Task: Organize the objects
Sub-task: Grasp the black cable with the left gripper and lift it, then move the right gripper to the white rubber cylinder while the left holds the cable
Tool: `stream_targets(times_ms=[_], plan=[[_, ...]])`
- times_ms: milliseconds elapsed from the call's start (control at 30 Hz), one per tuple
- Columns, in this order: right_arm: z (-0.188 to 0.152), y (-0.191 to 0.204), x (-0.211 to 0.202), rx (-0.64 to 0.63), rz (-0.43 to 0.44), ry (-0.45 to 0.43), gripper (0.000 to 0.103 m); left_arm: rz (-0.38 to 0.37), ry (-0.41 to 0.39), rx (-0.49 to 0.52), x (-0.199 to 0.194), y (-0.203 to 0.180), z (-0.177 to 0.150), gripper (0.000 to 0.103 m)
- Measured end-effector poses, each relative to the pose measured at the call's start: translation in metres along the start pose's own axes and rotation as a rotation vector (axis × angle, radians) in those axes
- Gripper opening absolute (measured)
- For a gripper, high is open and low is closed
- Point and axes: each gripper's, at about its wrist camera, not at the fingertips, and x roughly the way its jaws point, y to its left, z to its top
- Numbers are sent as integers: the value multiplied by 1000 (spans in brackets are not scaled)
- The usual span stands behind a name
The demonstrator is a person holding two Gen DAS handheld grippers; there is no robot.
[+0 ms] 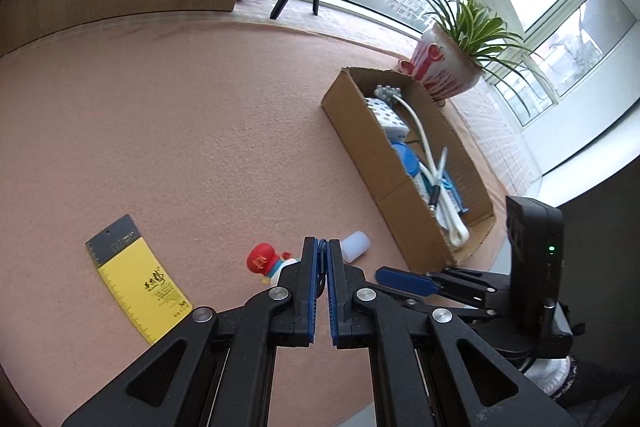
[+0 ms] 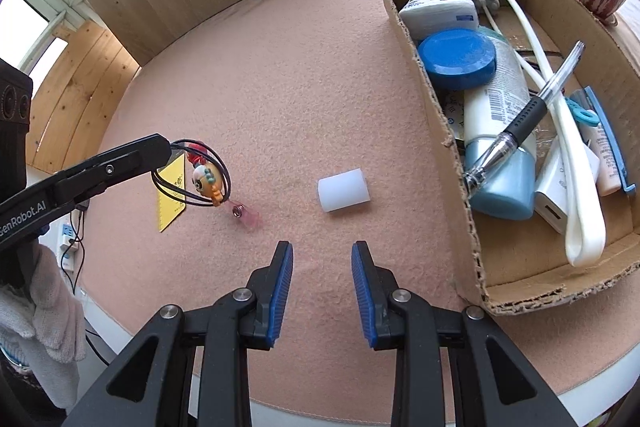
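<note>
My left gripper point(image 1: 322, 247) is shut on the thin black cord of a small doll charm point(image 1: 262, 261). From the right wrist view the left gripper point(image 2: 166, 147) holds that charm point(image 2: 206, 179) off the pink mat, with a pink clip point(image 2: 245, 215) dangling beneath. A white plastic cap point(image 2: 344, 189) lies on its side on the mat just ahead of my right gripper point(image 2: 322, 255), which stands open with nothing between its fingers. The cap point(image 1: 354, 245) also shows past the left fingertips. A cardboard box point(image 2: 532, 259) with several items lies to the right.
A yellow and grey card point(image 1: 136, 275) lies flat on the mat at the left. The box point(image 1: 360, 131) holds a pen point(image 2: 524, 115), a blue lid point(image 2: 456, 57), a tube and a white cable. A potted plant point(image 1: 448, 65) stands behind the box.
</note>
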Motion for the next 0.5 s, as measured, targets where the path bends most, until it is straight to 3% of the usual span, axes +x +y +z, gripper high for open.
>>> stream_targets(times_ms=[100, 200, 500], plan=[[5, 5, 3, -18, -17, 3, 28, 73, 48, 82, 11, -10, -9, 4], [8, 12, 5, -37, -16, -1, 28, 81, 76, 43, 18, 2, -19, 4], [15, 12, 10, -16, -49, 1, 28, 116, 63, -42, 12, 38, -28, 4]])
